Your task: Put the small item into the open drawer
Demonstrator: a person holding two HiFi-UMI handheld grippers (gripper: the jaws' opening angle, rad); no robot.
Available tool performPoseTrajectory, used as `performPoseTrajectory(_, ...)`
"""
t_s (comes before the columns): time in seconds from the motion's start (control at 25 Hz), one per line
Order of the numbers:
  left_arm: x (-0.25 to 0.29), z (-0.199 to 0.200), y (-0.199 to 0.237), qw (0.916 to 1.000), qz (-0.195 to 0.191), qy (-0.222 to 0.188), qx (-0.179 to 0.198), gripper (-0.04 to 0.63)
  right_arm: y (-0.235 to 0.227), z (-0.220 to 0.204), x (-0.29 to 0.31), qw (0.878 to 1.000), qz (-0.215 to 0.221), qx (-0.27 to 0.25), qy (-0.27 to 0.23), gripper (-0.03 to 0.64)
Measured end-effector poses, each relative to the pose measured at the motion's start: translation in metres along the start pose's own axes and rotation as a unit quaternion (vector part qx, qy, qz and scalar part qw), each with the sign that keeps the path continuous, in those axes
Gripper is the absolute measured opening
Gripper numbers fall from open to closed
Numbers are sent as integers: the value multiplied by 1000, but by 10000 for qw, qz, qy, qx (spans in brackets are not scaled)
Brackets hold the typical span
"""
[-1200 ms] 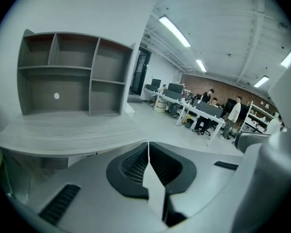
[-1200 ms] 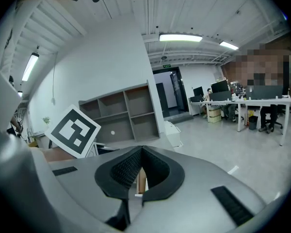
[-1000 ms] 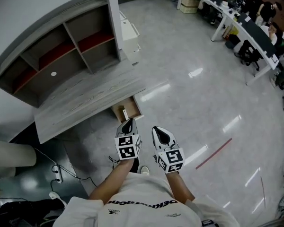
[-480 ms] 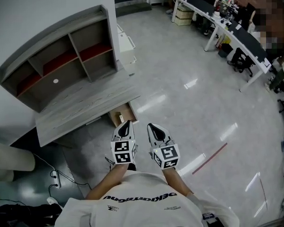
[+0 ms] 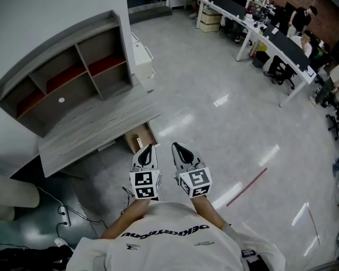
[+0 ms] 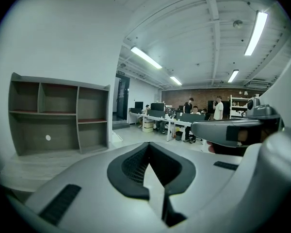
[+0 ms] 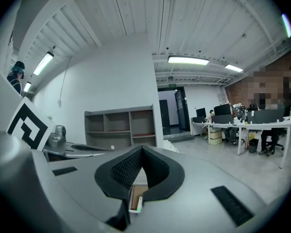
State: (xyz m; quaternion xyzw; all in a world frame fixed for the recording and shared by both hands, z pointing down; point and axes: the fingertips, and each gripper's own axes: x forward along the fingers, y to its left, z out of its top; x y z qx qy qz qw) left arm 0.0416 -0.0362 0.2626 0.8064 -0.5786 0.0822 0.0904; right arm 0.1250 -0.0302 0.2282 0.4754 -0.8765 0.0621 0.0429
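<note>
two grippers, both in my hands. left gripper (image 5: pixel 147 149) jaws pressed together, nothing in them. right gripper (image 5: pixel 175 147) looks the same, closed and empty. they sit side by side over the floor. one open drawer (image 5: pixel 142 133) under the grey desk (image 5: pixel 96 130), just past the tips. one small item (image 5: pixel 139 143), pale, lies inside it. one shelf unit (image 5: pixel 62 78) stands on the desk. right gripper view catches drawer and item through the slit under its jaws. left gripper view gets the shelf unit only, its own body blocks the drawer.
</note>
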Motion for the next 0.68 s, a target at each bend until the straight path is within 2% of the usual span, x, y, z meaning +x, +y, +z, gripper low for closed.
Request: performPoseTrajectory(0.68,-9,-1,6,9998,113,-69,123,15,11,-1,9,9999,149,35,-55,29)
